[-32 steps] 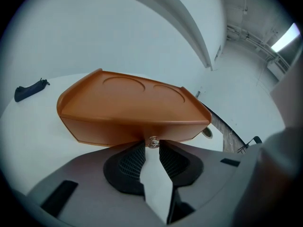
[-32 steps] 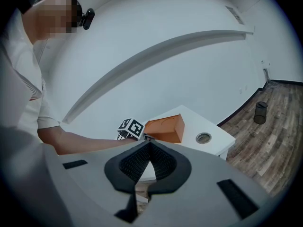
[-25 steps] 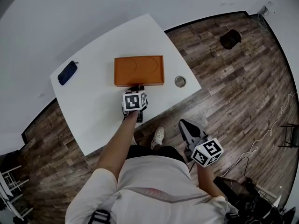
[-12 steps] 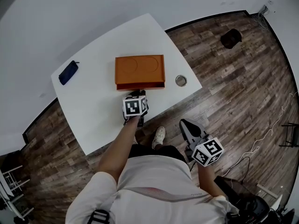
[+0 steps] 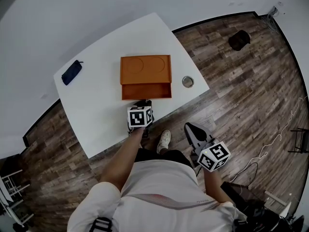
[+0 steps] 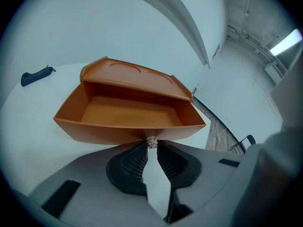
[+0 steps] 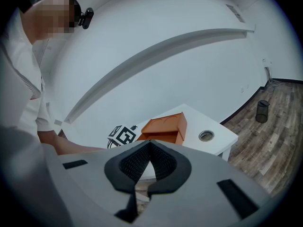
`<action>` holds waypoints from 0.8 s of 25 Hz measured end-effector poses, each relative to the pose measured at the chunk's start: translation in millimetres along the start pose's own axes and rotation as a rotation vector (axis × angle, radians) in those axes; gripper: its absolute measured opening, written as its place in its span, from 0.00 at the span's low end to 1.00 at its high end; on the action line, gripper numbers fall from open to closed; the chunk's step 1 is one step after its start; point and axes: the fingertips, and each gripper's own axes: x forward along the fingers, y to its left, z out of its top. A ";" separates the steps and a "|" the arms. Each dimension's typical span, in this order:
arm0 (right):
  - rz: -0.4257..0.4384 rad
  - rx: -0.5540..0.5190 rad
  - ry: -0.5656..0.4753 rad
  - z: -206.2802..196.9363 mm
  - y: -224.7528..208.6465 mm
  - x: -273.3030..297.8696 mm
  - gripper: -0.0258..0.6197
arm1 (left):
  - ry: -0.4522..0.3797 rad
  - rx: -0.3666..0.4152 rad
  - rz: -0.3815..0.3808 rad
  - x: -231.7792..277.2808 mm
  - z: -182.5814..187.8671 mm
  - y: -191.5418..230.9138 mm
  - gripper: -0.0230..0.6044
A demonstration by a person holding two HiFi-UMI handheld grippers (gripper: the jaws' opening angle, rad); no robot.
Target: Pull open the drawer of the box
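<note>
The box (image 5: pixel 145 69) is a flat orange slab, smooth and matte, with rounded corners and two shallow round hollows pressed into its top; it lies near the middle of the plain white table (image 5: pixel 96 105). Its drawer (image 5: pixel 146 91) stands out from the near side, an open tray of the same orange, bare inside. The left gripper (image 5: pixel 143 102) has its ribbed black pads (image 6: pixel 135 162) closed narrowly on the small pale knob (image 6: pixel 152 142) at the middle of the drawer front. The right gripper (image 5: pixel 189 128) hangs off the table's edge over the wood-plank floor (image 5: pixel 241 91); its jaws meet at the tips with nothing between them. A dark soft pouch (image 5: pixel 71 73) lies well apart to the box's left; a metal-rimmed ring (image 5: pixel 188 81) sits near its right; a dark bin (image 5: pixel 238 40) stands on the floor beyond. The left gripper is the one thing between the drawer front and the table's near edge.
</note>
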 end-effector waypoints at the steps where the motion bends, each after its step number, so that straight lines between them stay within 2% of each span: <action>1: 0.000 -0.001 0.000 -0.3 0.1 -0.6 0.04 | 0.003 0.001 -0.001 -1.2 -3.0 -0.5 0.16; 10: 0.014 -0.004 -0.002 -2.6 3.3 -0.9 0.04 | 0.028 0.013 -0.005 -10.9 -29.2 -3.1 0.15; 16: 0.019 -0.007 -0.001 -3.0 5.4 1.3 0.04 | -0.004 0.037 -0.045 -9.9 -27.5 -6.2 0.16; 20: 0.031 -0.008 -0.006 -2.7 7.9 -5.2 0.04 | -0.024 0.013 -0.063 -28.9 -34.8 -5.3 0.20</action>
